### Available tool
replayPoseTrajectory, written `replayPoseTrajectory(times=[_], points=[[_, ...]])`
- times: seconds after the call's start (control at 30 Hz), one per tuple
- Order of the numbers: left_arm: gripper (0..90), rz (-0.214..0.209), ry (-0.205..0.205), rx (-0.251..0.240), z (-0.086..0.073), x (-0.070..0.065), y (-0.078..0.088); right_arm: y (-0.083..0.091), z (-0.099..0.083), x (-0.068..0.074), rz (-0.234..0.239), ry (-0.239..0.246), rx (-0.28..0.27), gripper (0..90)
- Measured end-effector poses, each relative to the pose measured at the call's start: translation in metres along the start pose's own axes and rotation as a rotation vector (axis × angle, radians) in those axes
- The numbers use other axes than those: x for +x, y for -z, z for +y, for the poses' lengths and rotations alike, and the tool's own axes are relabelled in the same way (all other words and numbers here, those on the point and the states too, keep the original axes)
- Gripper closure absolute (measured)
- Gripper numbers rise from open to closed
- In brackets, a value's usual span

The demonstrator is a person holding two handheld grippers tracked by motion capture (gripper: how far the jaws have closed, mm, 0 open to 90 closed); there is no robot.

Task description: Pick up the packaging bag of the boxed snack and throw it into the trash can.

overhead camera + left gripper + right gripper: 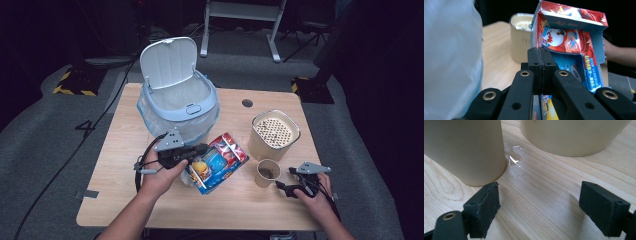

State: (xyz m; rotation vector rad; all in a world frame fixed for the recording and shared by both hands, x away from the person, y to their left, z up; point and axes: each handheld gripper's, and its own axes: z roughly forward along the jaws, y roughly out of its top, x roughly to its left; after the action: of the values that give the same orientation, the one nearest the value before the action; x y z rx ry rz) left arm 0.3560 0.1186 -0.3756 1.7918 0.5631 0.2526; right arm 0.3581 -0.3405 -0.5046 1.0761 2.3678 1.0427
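— Your left gripper [541,62] sits closest to the lens, jaws pressed together on the edge of the colourful snack box [571,47], pinching its cardboard wall.

— And you hold that box tilted, open flap up, above the wooden table [125,190]?

— Yes, in the high view the box [220,162] hangs at your left gripper [200,150], just in front of the pale blue bin [177,102], whose lid stands open.

— Move outward now. What about your right hand?

— Your right gripper [539,212] rests low over the table, jaws spread wide with nothing between them. One jaw lies just beside the small paper cup [464,150].

— And beyond the cup?

— A small wet patch [513,157] glistens on the wood between the cup and the larger beige container [574,135]. From above, that container [274,132] stands just behind the cup [267,172], with your right gripper [295,182] beside them.
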Motion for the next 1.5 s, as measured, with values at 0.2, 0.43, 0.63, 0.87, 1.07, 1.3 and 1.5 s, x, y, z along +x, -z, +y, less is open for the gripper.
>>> replayPoseTrajectory(times=[0.2, 0.43, 0.63, 0.87, 1.07, 1.3, 1.5], points=[[89.0, 0.025, -0.035, -0.059, 0.029, 0.006, 0.013, 0.0, 0.0, 0.0, 0.0, 0.0, 0.0, 16.6], [89.0, 0.029, -0.068, -0.081, 0.052, 0.012, 0.023, 0.0, 0.0, 0.0, 0.002, 0.002, 0.001, 16.5], [89.0, 0.045, -0.101, -0.112, 0.077, 0.017, 0.034, 0.0, 0.0, 0.0, 0.002, 0.002, 0.001, 16.5], [89.0, 0.063, -0.089, -0.151, 0.096, 0.031, 0.041, 0.0, 0.0, 0.0, 0.002, 0.002, 0.001, 16.5], [89.0, 0.081, -0.084, -0.172, 0.109, 0.039, 0.044, 0.0, 0.0, 0.0, 0.001, 0.002, 0.001, 16.5], [88.9, 0.113, -0.101, -0.176, 0.127, 0.043, 0.047, 0.0, 0.0, 0.0, 0.001, 0.003, 0.001, 16.5], [88.9, 0.152, -0.111, -0.172, 0.142, 0.046, 0.047, 0.0, 0.0, 0.0, 0.002, 0.002, 0.001, 16.5]])
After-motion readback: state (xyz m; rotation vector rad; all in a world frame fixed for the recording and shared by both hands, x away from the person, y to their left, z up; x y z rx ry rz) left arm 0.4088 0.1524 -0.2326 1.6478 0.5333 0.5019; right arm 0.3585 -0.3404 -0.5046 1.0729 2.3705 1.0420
